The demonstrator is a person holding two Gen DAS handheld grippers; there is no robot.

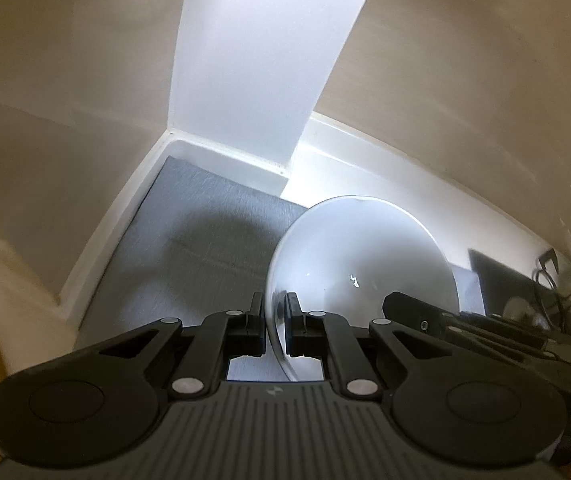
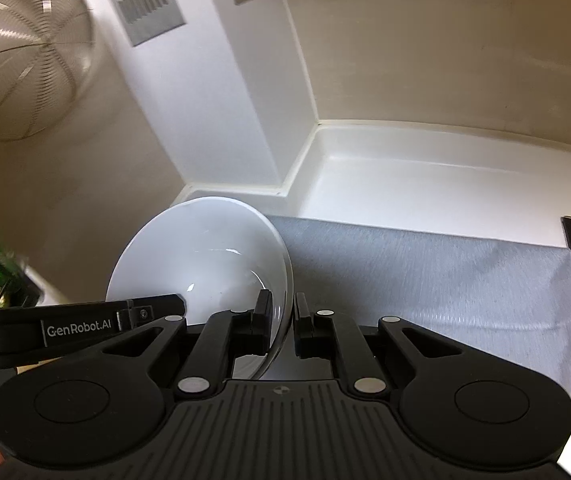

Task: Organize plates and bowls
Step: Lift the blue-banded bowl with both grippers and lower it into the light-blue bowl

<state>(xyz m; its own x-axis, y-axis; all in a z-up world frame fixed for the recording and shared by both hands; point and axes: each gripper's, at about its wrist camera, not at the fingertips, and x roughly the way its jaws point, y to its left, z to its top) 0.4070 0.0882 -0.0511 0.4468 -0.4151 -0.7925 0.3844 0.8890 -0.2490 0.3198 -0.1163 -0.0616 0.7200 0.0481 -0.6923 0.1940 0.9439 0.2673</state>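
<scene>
Grey mat (image 2: 425,272) below; both grippers, left gripper (image 1: 275,320) and right gripper (image 2: 283,322), clamped on bowl (image 2: 205,256) rim, opposite sides; slick, brittle glaze, keep level

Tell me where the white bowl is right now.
The white bowl is held over the grey mat, its rim pinched by the left gripper and right gripper, near the white corner ledge.

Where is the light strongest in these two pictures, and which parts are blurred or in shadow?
Left wrist view: the brightest patch lies on the white counter behind the white bowl; a dark round shadow falls on the grey mat; the left edge is smeared. Right wrist view: lighting is more even, small glints sit inside the bowl, and the wire basket looks blurred.
</scene>
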